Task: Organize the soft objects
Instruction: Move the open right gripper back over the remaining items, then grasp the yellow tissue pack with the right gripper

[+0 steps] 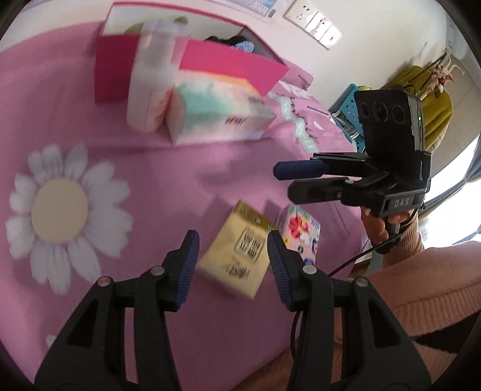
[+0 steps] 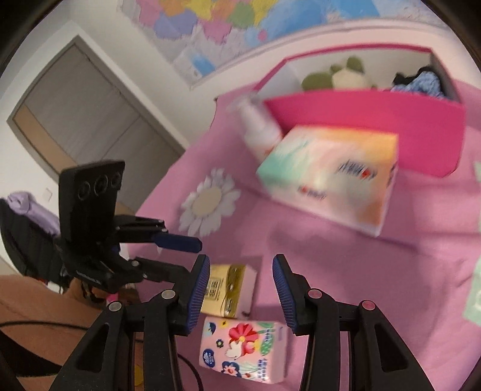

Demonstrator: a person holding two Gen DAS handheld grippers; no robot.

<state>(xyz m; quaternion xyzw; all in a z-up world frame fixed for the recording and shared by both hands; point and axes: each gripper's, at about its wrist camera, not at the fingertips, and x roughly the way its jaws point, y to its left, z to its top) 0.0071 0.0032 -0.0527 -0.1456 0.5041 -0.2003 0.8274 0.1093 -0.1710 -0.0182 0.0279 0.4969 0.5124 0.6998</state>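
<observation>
Left tool point(image 1: 233, 249) spread above yellow tissue pack point(image 1: 237, 261); right tool point(image 2: 240, 281) spread over floral tissue pack point(image 2: 243, 350). Both packs touching, near bed point(image 1: 90, 120) edge; pink box point(image 2: 369, 132) toward far edge.

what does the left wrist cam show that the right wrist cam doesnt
Only the left wrist view: wall sockets, a blue basket, the right gripper.
Only the right wrist view: a door, a wall map, the green plush in the box, the left gripper.
Both: pink box, large tissue box, white bottle, yellow pack, floral pack.
</observation>
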